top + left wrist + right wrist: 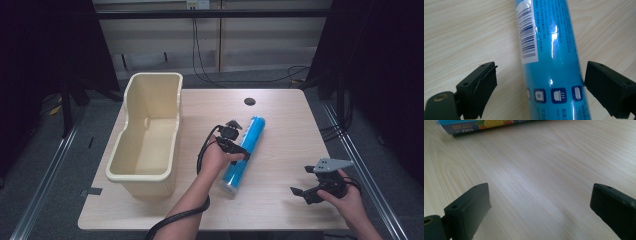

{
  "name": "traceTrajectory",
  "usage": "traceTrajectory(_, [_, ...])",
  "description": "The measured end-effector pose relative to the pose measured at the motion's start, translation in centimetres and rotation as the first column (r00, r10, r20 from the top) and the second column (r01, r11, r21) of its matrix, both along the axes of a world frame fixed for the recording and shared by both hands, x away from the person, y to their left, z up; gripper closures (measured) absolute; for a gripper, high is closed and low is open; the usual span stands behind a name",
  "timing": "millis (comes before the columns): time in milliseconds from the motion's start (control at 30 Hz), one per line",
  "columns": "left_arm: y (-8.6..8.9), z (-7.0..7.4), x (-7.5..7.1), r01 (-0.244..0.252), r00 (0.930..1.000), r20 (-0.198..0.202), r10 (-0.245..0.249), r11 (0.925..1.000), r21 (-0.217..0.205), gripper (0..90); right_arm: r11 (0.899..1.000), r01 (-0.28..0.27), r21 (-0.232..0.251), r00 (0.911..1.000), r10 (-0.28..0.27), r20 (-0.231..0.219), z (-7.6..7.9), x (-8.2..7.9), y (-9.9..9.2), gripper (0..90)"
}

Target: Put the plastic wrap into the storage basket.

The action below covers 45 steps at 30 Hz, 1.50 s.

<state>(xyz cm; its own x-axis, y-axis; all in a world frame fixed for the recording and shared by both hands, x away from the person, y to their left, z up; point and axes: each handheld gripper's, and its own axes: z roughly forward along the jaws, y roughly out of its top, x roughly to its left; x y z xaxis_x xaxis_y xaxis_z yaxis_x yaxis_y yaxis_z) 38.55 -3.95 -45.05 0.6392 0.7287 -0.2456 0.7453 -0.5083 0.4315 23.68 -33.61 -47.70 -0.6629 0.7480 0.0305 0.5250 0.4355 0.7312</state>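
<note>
1. The blue tube (244, 154) lies flat mid-desk, slanting toward the far edge.
2. My left claw (540, 87) straddles it, jaws wide, the right one just touching.
3. My right claw (301, 181) is open and empty over bare desk (285, 130) near the right edge.
4. The cream bin (150, 131) stands left, apart.

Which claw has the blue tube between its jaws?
The left claw: its open jaws straddle the glossy blue cylindrical tube. The right claw is over bare table.

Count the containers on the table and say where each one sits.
2. A cream plastic bin stands at the table's left. A blue tube lies at the centre, between the left gripper's open jaws.
</note>
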Motion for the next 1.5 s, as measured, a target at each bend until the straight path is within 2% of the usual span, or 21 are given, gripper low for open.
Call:
traceTrajectory(67, [-0.1,0.0,0.1,0.002,0.9999,-0.010,-0.002,1.0000,0.007,12.2,1.000,-0.003,0.006,1.0000,0.003,-0.004,0.0,0.0,0.0,2.7])
traceTrajectory(133, [-0.3,0.1,0.2,0.001,1.0000,0.004,-0.001,0.9999,0.013,12.5,1.000,-0.003,0.003,1.0000,0.003,-0.003,0.0,0.0,0.0,2.7])
traceTrajectory(167, [-0.5,0.0,0.3,0.014,0.9998,0.017,-0.014,0.9998,-0.014,15.0,1.000,-0.003,0.002,1.0000,0.003,-0.004,0.0,0.0,0.0,2.7])
traceTrajectory(200, [-0.5,-0.1,0.3,0.008,0.9999,0.014,-0.008,0.9996,-0.026,16.6,1.000,-0.003,0.003,1.0000,0.003,-0.003,0.0,0.0,0.0,2.7])
traceTrajectory(267, [-0.7,-0.2,0.4,-0.005,0.9999,-0.012,0.005,1.0000,-0.007,17.3,1.000,-0.007,0.003,1.0000,0.007,0.001,0.0,0.0,0.0,2.7])
traceTrajectory(333, [-0.9,-0.4,0.4,-0.027,0.9996,-0.004,0.027,0.9995,-0.015,17.9,1.000,-0.006,0.004,1.0000,0.006,0.003,0.0,0.0,0.0,2.7])
traceTrajectory(533, [-1.3,-0.5,0.8,-0.023,0.9995,-0.024,0.023,0.9997,0.006,18.3,1.000,-0.007,0.001,1.0000,0.007,-0.002,0.0,0.0,0.1,2.7])
traceTrajectory(1300, [-3.0,-1.6,2.0,-0.043,0.9973,-0.058,0.044,0.9988,0.022,20.5,1.000,-0.017,0.011,0.9998,0.017,0.004,0.1,0.0,0.1,2.8])
traceTrajectory(1500, [-3.3,-1.7,2.3,-0.044,0.9964,-0.070,0.046,0.9982,0.041,22.0,1.000,-0.015,0.011,0.9999,0.015,0.009,0.1,0.1,-0.1,2.7])
